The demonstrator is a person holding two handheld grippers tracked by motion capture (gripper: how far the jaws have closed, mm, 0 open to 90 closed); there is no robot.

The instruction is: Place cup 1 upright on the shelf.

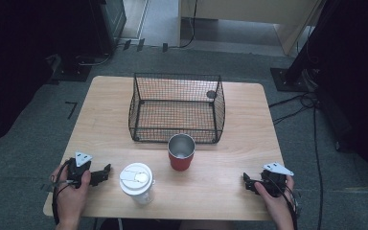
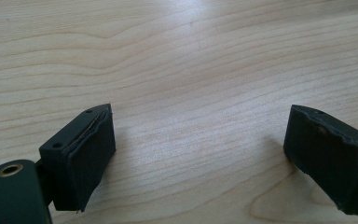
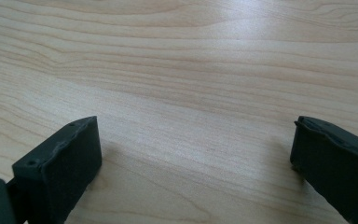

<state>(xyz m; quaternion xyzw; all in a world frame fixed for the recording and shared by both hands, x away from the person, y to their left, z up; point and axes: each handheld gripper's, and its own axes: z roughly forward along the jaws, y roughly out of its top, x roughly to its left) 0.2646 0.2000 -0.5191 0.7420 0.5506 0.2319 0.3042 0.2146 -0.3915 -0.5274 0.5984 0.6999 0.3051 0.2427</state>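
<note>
While both grippers are rested on the tabletop [image 1: 249,143] near its front edge, nothing is held: left gripper [image 1: 106,171] fingers [image 2: 81,156] are spread wide with bare wood between them, right gripper [image 1: 246,182] fingers [image 3: 63,165] likewise wide and empty

Scene as laid out in the high view:
- white lidded paper cup [image 1: 137,183] stood upright just beside the left gripper, toward centre, apart from its fingertips
- red tumbler [image 1: 181,152] with steel interior stood upright at centre, open top, just in front of the wire basket [image 1: 139,103], well apart from the right gripper
- wire basket set at the back half of the tabletop, apparently empty

Step judged: start / pre-reach. No cup has been contacted yet. Work in hand is judged to be getting the cups into the basket, though that is inferred from layout only

Next move, as judged:
- left gripper is to be lifted and turned toward the paper cup, fingers kept wide so the cup wall is straddled below the lid
- closure should be light; a paper wall is expected to buckle under a hard squeeze, and a loose lid could pop
- red tumbler is left for the right gripper; a longer reach across is needed, with the basket's front rim to be cleared on the way in

Contents of either cup cannot be told from these views
</note>
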